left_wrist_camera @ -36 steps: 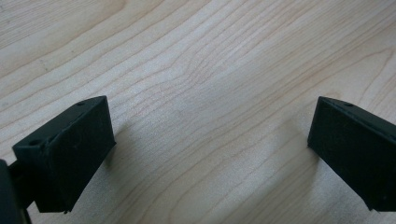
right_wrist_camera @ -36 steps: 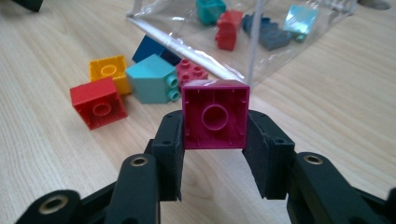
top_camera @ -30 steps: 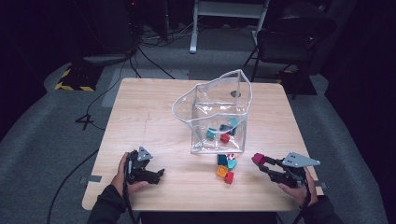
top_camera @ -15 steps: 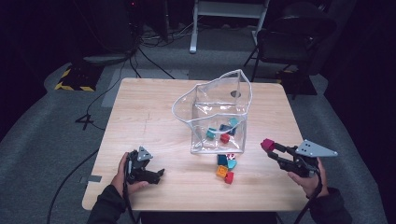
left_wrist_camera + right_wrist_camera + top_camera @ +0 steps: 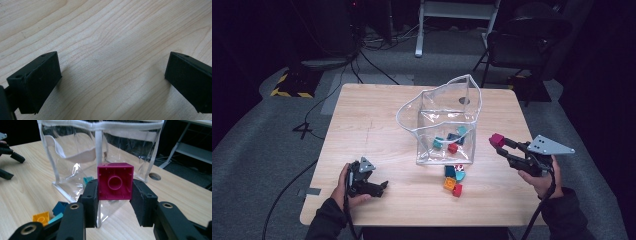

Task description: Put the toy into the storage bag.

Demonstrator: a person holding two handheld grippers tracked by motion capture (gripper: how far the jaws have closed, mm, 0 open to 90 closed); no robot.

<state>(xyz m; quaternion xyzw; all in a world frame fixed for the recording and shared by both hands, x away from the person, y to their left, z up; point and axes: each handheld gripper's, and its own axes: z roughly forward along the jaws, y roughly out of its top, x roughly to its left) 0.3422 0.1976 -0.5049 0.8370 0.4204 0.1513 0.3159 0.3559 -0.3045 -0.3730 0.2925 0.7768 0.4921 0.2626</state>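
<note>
My right gripper (image 5: pixel 500 144) (image 5: pixel 115 188) is shut on a magenta brick (image 5: pixel 497 139) (image 5: pixel 115 181), held in the air to the right of a clear plastic bag (image 5: pixel 439 117) (image 5: pixel 100 152). The brick's hollow underside faces the right gripper view's camera. The bag stands open on the wooden table (image 5: pixel 372 115) with a few teal and red bricks (image 5: pixel 452 141) inside. My left gripper (image 5: pixel 380 187) (image 5: pixel 112 75) rests on the table at the front left, jaws wide open over bare wood, nothing between them.
Loose bricks (image 5: pixel 454 179) in orange, teal and red lie in front of the bag; an orange one (image 5: pixel 41 217) and a teal one (image 5: pixel 59 208) appear low in the right gripper view. A cable hole (image 5: pixel 464 100) sits behind the bag. Dark chairs and floor cables lie beyond the table.
My right gripper has risen from the table with the magenta brick and moved toward the bag's right side. The left gripper has stayed put.
</note>
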